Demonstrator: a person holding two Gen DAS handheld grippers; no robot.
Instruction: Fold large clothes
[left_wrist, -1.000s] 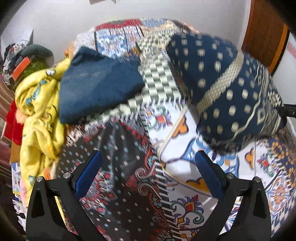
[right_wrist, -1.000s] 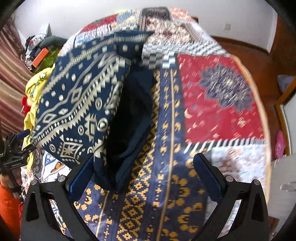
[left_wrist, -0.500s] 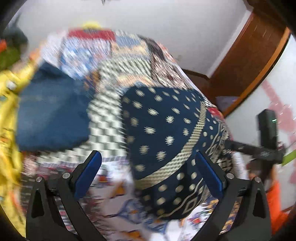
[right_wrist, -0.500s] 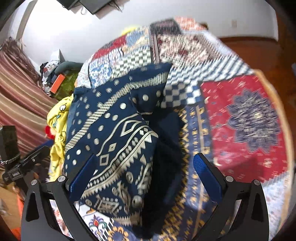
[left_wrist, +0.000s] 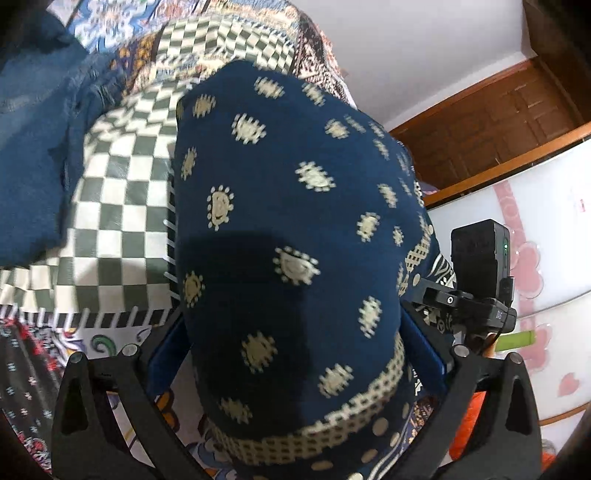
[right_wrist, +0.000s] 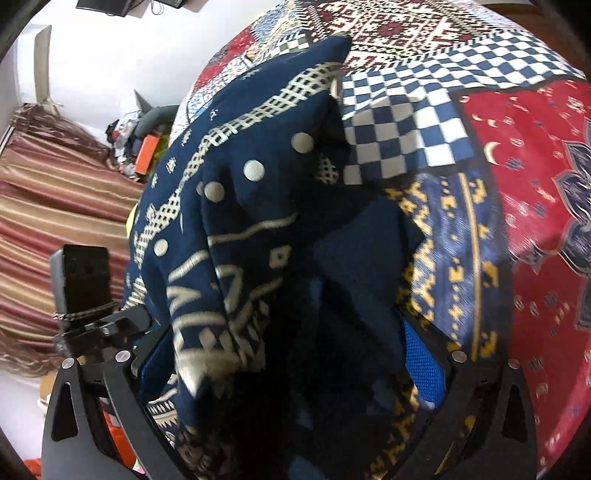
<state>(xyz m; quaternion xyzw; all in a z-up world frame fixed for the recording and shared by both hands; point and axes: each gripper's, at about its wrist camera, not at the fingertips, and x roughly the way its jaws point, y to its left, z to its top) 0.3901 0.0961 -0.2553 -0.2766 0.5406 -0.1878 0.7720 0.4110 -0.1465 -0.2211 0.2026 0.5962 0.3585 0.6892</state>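
Now the navy patterned garment (left_wrist: 295, 236) bulges up between the blue pads of the left tool (left_wrist: 295, 354), whose fingers stand spread wide on either side of the cloth rather than pinching it. Across the patchwork bedspread (right_wrist: 524, 177), the right tool (right_wrist: 291, 362) is likewise spread, with the garment's folded, dark edge (right_wrist: 236, 206) draped into the gap between its pads; whether the cloth actually touches them is hard to tell in the blur. A folded blue denim piece (left_wrist: 33, 155) lies on the bed beside the garment.
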